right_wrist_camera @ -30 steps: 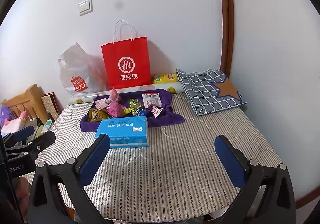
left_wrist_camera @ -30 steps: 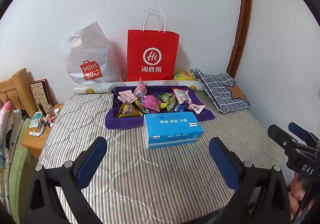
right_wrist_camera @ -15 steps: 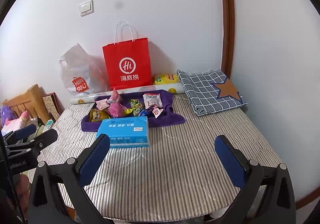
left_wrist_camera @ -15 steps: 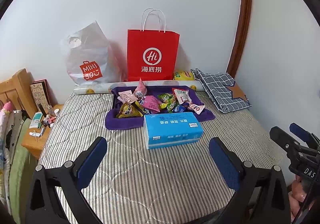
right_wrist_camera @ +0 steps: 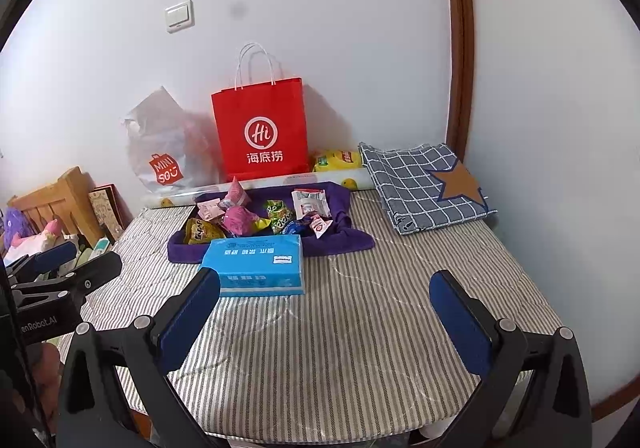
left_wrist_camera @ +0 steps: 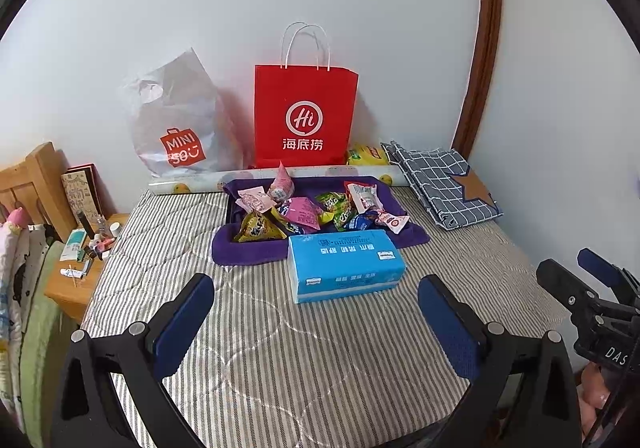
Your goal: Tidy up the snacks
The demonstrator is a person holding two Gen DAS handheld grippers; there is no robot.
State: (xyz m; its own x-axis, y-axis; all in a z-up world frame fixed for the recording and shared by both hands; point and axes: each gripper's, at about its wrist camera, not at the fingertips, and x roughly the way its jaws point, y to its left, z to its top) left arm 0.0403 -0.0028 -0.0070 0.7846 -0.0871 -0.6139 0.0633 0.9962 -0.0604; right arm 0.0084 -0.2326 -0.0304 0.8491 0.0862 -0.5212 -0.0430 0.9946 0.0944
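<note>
Currently I am holding my left gripper point(left_wrist_camera: 316, 312) and right gripper point(right_wrist_camera: 324, 308) spread wide, gripping nothing, above the striped bedcover point(left_wrist_camera: 320, 360); snacks point(left_wrist_camera: 304, 211) are lying on the purple towel point(left_wrist_camera: 244, 250) behind the blue tissue pack point(left_wrist_camera: 344, 264).

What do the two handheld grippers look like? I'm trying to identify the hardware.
Both the left gripper and right gripper have black angular frames with silver screws and flat blue finger pads. White lettering marks their bodies.

Snacks point(left_wrist_camera: 308, 209): piled on cloth point(left_wrist_camera: 248, 252), mid-bed point(left_wrist_camera: 280, 360).
Tissue box point(left_wrist_camera: 344, 266): placed directly before cloth.
Paper bag point(left_wrist_camera: 306, 115): stood behind cloth, against wall.
Folded fabric point(left_wrist_camera: 444, 183): laid right of cloth.
</note>
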